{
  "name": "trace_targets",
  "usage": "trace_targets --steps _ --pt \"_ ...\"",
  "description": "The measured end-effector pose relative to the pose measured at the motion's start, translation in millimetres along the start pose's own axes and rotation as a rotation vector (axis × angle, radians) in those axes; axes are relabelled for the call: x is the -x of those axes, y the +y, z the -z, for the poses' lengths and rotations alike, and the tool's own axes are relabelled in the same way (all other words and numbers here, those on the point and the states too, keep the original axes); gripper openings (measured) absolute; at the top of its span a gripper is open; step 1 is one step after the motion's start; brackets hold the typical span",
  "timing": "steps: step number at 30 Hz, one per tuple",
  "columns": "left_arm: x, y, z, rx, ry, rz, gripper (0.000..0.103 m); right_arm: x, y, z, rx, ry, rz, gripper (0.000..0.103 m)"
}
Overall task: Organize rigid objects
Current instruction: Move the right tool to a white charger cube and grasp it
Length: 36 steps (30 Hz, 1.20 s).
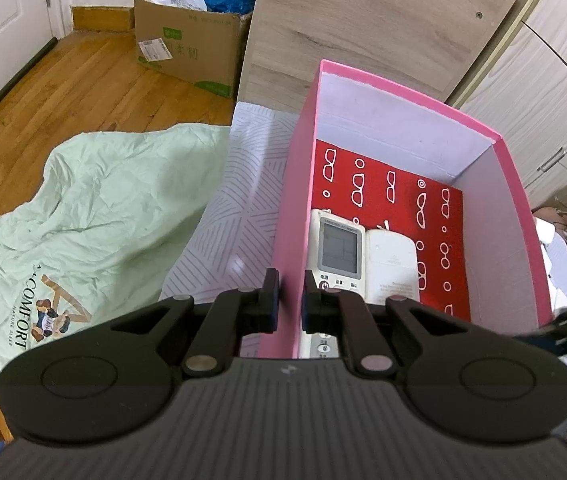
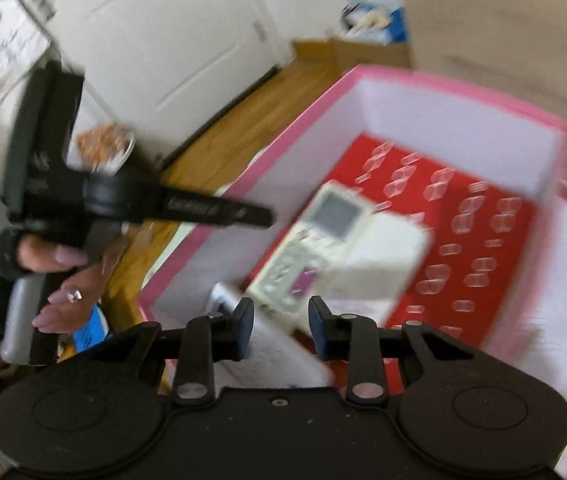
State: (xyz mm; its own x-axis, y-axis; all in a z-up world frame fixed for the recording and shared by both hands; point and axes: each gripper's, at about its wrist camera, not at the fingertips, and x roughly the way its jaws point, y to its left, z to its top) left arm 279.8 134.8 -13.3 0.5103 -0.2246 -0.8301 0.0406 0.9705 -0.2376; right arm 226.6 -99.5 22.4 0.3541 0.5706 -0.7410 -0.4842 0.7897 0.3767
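Note:
My left gripper (image 1: 290, 300) is shut on the left wall of the pink box (image 1: 295, 184). In the box, on a red glasses-print bottom (image 1: 403, 188), lie two white remotes side by side: one with a grey screen (image 1: 337, 248) and one plain-backed (image 1: 391, 268). The right wrist view is blurred. There my right gripper (image 2: 281, 328) hovers over the box's near end with a gap between its fingers and nothing gripped. Beyond it lie the screen remote (image 2: 315, 236) and the plain remote (image 2: 383, 256). A hand (image 2: 63, 280) holds the left gripper (image 2: 219, 210) on the box's wall (image 2: 203, 236).
The box stands on a striped sheet (image 1: 235, 200) next to pale green bedding (image 1: 103, 208). A wooden panel (image 1: 363, 28) and a wardrobe (image 1: 543, 100) rise behind the box. A full cardboard carton (image 1: 187, 56) sits on the wood floor (image 1: 63, 80).

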Motion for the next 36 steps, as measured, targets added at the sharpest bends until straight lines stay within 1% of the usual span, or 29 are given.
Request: trace_targets --steps 3,5,7,10,12,13,14,15,19,22,23,24,25,28,32,33,36 --pt "2 0 -1 -0.002 -0.006 -0.002 0.009 37 -23 11 -0.078 -0.040 0.038 0.036" --pt "4 -1 -1 0.002 -0.009 -0.005 0.008 61 -37 20 -0.108 -0.079 0.059 0.036" --pt "6 -5 0 -0.008 -0.018 -0.021 0.007 79 -52 29 -0.128 -0.114 0.107 0.037" --pt "8 -15 1 -0.044 -0.033 -0.059 0.007 96 -76 40 -0.162 -0.139 0.182 0.040" --pt "8 -16 0 -0.040 -0.034 -0.066 0.006 103 -90 47 -0.192 -0.148 0.257 0.043" --pt "8 -16 -1 -0.035 -0.032 -0.067 0.006 100 -97 49 -0.198 -0.153 0.295 0.045" --pt "9 -15 -2 -0.033 -0.030 -0.066 0.006 100 -105 52 -0.206 -0.160 0.332 0.052" --pt "10 -16 -2 -0.034 -0.029 -0.067 0.006 101 -113 55 -0.215 -0.161 0.355 0.053" --pt "9 -16 -3 -0.036 -0.030 -0.067 0.006 95 -148 66 -0.279 -0.152 0.391 0.055" --pt "10 -17 -3 -0.038 -0.030 -0.067 0.006 88 -164 72 -0.255 -0.160 0.437 0.062" --pt "10 -18 -3 -0.041 -0.030 -0.069 0.006 85 -168 74 -0.250 -0.179 0.447 0.069" --pt "10 -18 -4 -0.043 -0.031 -0.070 0.006 82 -170 76 -0.235 -0.208 0.458 0.080" --pt "9 -18 -4 -0.046 -0.033 -0.069 0.006 82 -172 80 -0.211 -0.223 0.473 0.082" --pt "9 -16 -3 -0.045 -0.033 -0.059 0.006 67 -178 86 -0.138 -0.188 0.498 0.082" --pt "8 -19 -3 -0.068 -0.038 -0.068 0.007 57 -188 91 -0.070 -0.162 0.493 0.082" --pt "8 -20 -3 -0.074 -0.040 -0.071 0.007 55 -191 93 -0.069 -0.158 0.488 0.082" --pt "8 -19 -3 -0.077 -0.040 -0.062 0.007 53 -199 96 -0.102 -0.129 0.431 0.081"
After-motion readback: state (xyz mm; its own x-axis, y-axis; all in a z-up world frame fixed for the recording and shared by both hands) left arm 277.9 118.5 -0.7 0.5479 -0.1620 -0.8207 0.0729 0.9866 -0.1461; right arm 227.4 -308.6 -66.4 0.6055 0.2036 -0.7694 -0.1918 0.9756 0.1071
